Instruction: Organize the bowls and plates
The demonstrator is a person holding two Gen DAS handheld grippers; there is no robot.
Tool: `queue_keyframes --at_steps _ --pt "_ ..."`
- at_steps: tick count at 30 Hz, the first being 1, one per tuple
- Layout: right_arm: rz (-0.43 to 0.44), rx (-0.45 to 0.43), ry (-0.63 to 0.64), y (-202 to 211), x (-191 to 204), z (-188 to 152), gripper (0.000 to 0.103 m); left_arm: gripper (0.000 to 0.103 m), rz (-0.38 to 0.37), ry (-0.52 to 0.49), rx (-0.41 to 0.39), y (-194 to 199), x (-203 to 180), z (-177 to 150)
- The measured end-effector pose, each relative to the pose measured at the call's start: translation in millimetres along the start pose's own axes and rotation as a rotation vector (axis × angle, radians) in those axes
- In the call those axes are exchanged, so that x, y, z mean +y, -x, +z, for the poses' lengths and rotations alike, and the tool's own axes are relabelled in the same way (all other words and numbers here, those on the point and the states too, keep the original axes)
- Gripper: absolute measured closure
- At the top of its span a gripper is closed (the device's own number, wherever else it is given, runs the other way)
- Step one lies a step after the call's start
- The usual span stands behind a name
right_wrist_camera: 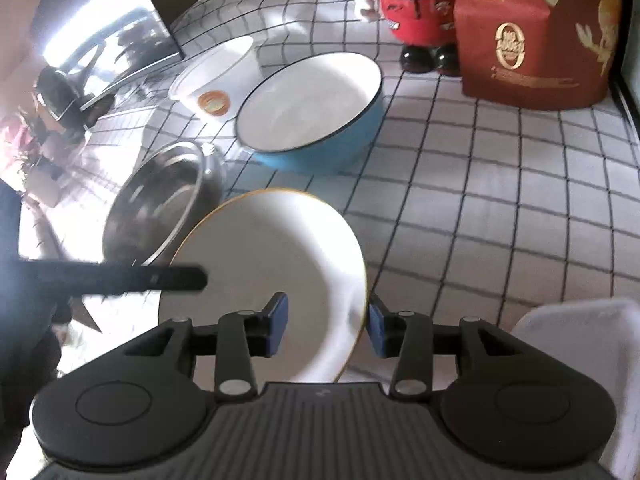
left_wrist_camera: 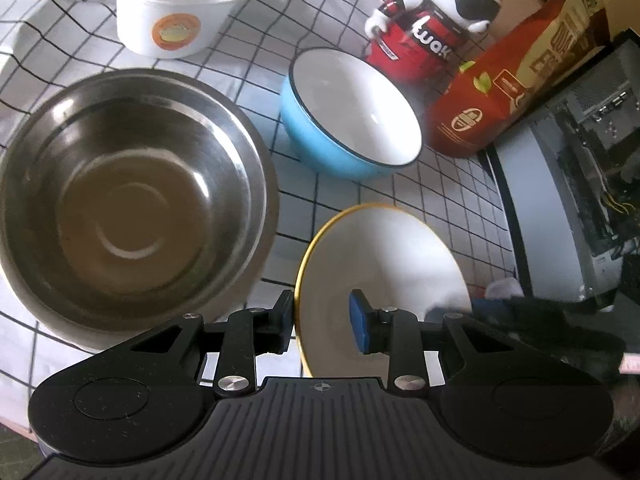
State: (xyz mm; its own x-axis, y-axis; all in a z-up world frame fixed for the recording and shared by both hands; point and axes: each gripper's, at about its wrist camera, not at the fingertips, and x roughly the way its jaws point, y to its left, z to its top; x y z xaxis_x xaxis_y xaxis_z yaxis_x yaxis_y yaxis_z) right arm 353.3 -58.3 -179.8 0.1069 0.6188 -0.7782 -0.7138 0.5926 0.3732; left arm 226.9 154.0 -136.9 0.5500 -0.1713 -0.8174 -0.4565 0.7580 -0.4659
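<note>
A white ceramic plate (left_wrist_camera: 384,276) with a thin yellow rim sits tilted between two handheld grippers above a table draped in a white cloth (right_wrist_camera: 500,208) gridded with black lines. The left gripper (left_wrist_camera: 323,318) straddles the plate's left rim, its blue rubber pads set one on each side of the edge; the outer pad appears to touch the rim while the inner pad stands clear over the plate's face, so the jaws are parted, not clamped. The right gripper (right_wrist_camera: 327,322) brackets the opposite rim in the same way, pads close to the edge with a sliver of gap showing, spread loosely around it. The plate's near edge is cut off behind both tools' ribbed black bodies.

Beside the plate stands a wide stainless-steel bowl (left_wrist_camera: 132,200), round, stepped and glossy inside, its lower rim hidden by the left gripper. Behind the plate rests a blue bowl (left_wrist_camera: 348,116) with a smooth white interior and a dark rim line. Farther back is a white paper tub (left_wrist_camera: 176,8) bearing an orange round label. Near the far edge of the table a red-and-white panda figurine (left_wrist_camera: 436,20) stands against a red printed carton (left_wrist_camera: 516,80), whose lettering is too blurred to read. In the right wrist view, a crumpled white cloth (right_wrist_camera: 576,344) lies at the lower right, partly cropped.
</note>
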Motion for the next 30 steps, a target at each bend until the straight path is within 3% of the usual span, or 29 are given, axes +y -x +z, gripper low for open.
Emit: queue_keyframes --at_steps 13,18,19,21,25,28,30 --pt "-0.062 -0.03 0.126 -1.3 12.7 -17.2 0.06 0.066 0.0 -0.033 -0.058 -12.2 -7.6 12.6" --pt "-0.235 -0.125 0.312 18.2 27.1 -18.7 0.06 0.067 0.058 -0.058 -0.027 -2.6 -18.1 16.4" --pt "-0.25 -0.151 0.343 25.3 28.9 -17.4 0.058 0.067 0.069 -0.069 -0.026 3.0 -21.3 18.0" --pt "-0.264 -0.205 0.381 39.9 30.1 -12.0 0.045 0.067 0.058 -0.083 -0.045 16.2 -25.9 24.2" --pt "-0.312 -0.288 0.379 50.9 28.0 8.0 0.041 0.067 0.023 -0.101 -0.128 40.8 -34.3 58.0" --pt "-0.345 -0.4 0.291 52.5 24.0 27.8 0.041 0.067 0.047 -0.121 -0.146 35.0 -32.2 96.1" --pt "-0.296 -0.365 0.209 48.6 19.4 49.1 0.041 0.067 0.09 -0.134 -0.136 21.0 -27.1 122.6"
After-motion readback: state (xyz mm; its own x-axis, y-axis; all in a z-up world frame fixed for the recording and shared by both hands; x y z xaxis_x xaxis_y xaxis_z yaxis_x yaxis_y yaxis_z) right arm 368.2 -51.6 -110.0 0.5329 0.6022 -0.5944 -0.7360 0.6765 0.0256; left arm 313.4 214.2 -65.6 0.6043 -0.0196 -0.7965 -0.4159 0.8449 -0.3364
